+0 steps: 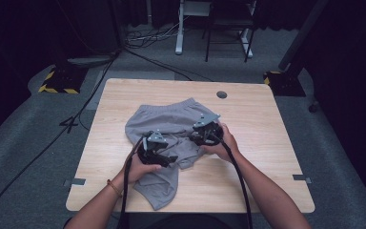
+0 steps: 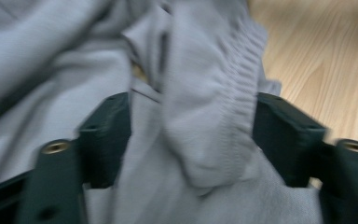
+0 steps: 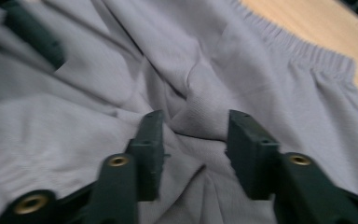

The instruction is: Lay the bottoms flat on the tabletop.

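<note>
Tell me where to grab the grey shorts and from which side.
Grip the grey shorts at the ribbed waistband, probably coming from above at its far edge by the bare table. That band is thick and lies fairly flat there, while the middle is bunched into loose folds.

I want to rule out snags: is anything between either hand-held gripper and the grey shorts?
Nothing visible. The grey shorts lie alone on the wooden table. The left hand-held gripper has a fold of the elastic waistband between its open jaws; the right hand-held gripper stands open over bunched fabric.
</note>
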Available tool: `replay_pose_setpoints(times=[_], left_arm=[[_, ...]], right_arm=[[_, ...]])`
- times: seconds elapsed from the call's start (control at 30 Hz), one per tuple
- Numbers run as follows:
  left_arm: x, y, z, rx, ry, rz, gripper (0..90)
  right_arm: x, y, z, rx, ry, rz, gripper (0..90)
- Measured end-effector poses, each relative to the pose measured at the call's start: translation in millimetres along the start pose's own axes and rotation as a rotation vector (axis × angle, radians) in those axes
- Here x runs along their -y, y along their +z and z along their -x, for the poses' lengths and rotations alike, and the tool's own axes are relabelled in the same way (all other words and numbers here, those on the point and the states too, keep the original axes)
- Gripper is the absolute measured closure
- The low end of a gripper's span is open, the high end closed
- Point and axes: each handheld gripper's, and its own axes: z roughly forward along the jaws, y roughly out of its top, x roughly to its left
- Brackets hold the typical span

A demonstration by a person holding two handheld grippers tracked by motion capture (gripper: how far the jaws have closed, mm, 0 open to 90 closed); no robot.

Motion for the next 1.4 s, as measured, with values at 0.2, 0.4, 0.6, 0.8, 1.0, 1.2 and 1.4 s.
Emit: replay_pose_setpoints(times=[0.2, 0.4, 0.6, 0.8, 1.0, 1.2, 1.4], left_arm=[[-16.4, -2.4, -23.2, -0.128, 0.009, 0.032, 25.8], [-48.2, 20.6, -54.4, -0.17, -0.063, 0.047, 27.8], [-65.2, 50.8, -86.9, -0.238, -0.165, -0.041, 30.3], [-55.4, 76.4, -90.2, -0.261, -0.151, -0.139, 32.2], [-52.2, 71.1, -96.8, -0.331, -0.17, -0.139, 36.0], [-38.2, 49.3, -124.9, -0.431, -0.249, -0.131, 35.9], [-16.7, 21.6, -152.2, -0.487, -0.338, -0.109, 35.9]], right_arm=[[17.7, -44.6, -17.6, -0.059, -0.055, 0.042, 57.5], [34.4, -39.2, -38.7, -0.131, -0.09, -0.008, 47.6], [29.0, -5.6, -33.9, -0.121, -0.03, -0.04, 50.9], [35.8, -0.6, -36.5, -0.137, -0.096, -0.098, 71.9], [41.4, -27.9, -28.8, -0.175, -0.086, -0.082, 73.9], [52.7, -64.6, -29.3, -0.244, -0.109, -0.096, 73.7], [80.1, -90.3, -25.3, -0.261, -0.099, -0.179, 73.7]])
